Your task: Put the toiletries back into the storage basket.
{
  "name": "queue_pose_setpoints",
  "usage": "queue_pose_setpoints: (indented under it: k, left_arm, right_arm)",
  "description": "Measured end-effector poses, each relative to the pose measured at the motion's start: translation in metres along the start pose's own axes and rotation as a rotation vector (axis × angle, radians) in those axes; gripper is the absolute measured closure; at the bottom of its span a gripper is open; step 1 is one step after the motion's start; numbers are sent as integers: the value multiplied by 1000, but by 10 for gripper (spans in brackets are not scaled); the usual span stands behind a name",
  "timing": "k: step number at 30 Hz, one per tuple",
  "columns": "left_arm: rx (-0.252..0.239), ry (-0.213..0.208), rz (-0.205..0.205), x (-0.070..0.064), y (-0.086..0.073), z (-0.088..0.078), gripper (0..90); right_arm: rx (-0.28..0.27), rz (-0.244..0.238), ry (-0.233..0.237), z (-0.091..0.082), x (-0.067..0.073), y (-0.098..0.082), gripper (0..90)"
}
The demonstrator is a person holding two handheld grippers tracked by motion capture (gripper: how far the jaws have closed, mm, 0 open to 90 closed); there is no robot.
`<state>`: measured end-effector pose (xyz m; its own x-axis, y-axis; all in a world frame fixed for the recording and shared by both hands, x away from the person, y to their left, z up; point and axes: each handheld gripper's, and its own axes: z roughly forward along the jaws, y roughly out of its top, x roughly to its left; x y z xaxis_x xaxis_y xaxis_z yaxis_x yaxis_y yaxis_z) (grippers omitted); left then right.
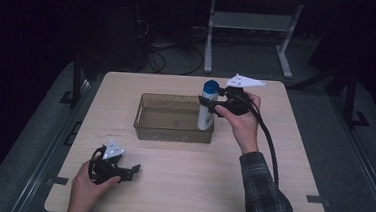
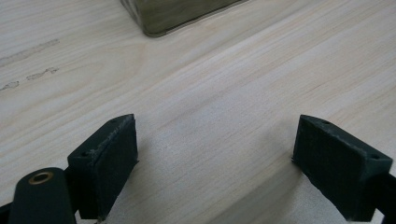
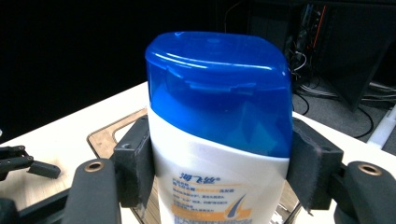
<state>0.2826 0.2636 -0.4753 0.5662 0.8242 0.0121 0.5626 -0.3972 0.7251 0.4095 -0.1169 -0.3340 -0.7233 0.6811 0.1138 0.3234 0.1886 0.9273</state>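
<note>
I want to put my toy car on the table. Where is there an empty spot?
The wooden table is bare between the tray and the near edge, beside the open left gripper, and along the left side. It is crowded at the tray's right end, where the right gripper holds the shampoo bottle.

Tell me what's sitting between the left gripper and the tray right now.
Nothing: the high view shows bare wooden tabletop between the left gripper and the tray; the left gripper view agrees.
</note>
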Motion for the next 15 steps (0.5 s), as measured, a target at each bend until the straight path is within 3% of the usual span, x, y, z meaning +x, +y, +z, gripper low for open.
queue_pose_setpoints:
  k: [15]
  left_arm:
    - [2, -1, 3, 0, 0, 0, 126]
  right_arm:
    - [52, -5, -7, 13, -2, -11, 335]
